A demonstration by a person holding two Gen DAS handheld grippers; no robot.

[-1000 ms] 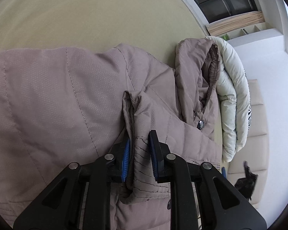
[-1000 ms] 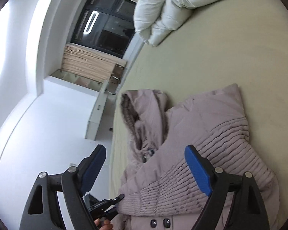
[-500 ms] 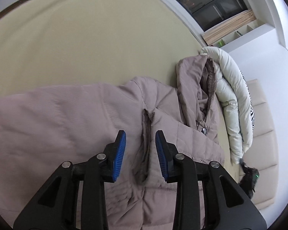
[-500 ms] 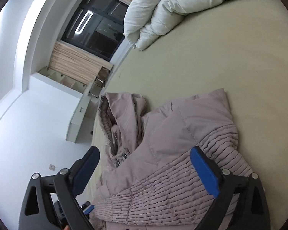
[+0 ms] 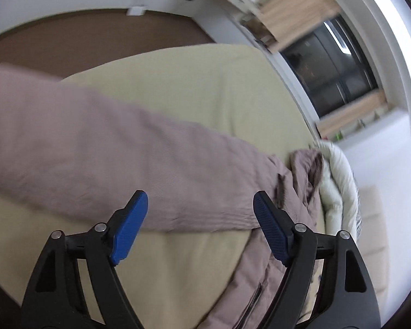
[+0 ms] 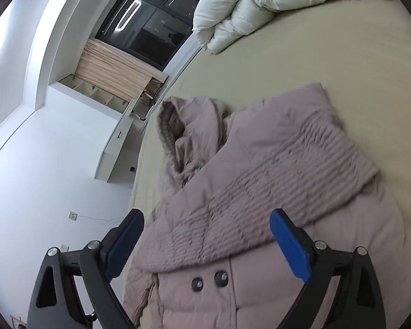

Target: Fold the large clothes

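Note:
A mauve padded coat [image 6: 260, 181] lies on the beige bed [image 6: 328, 63]. One sleeve is folded across its chest, and the hood points toward the window. In the left wrist view the other sleeve [image 5: 96, 159] stretches out to the left over the sheet [image 5: 178, 274]. My left gripper [image 5: 200, 219] hovers above that sleeve's near edge; its jaws are opening and hold nothing. My right gripper [image 6: 205, 244] stands open above the folded sleeve and the two front buttons [image 6: 209, 281], empty too.
A white duvet [image 6: 260, 5] is bunched at the head of the bed, also seen beside the coat's hood as the duvet [image 5: 339, 186]. A dark window [image 6: 150, 30], wooden blinds and white walls lie beyond. Brown floor [image 5: 82, 38] borders the bed's far side.
My left gripper let go of the coat's front edge, opened wide and swung left and back to the spread sleeve. The right gripper shifted a little over the folded sleeve, still open.

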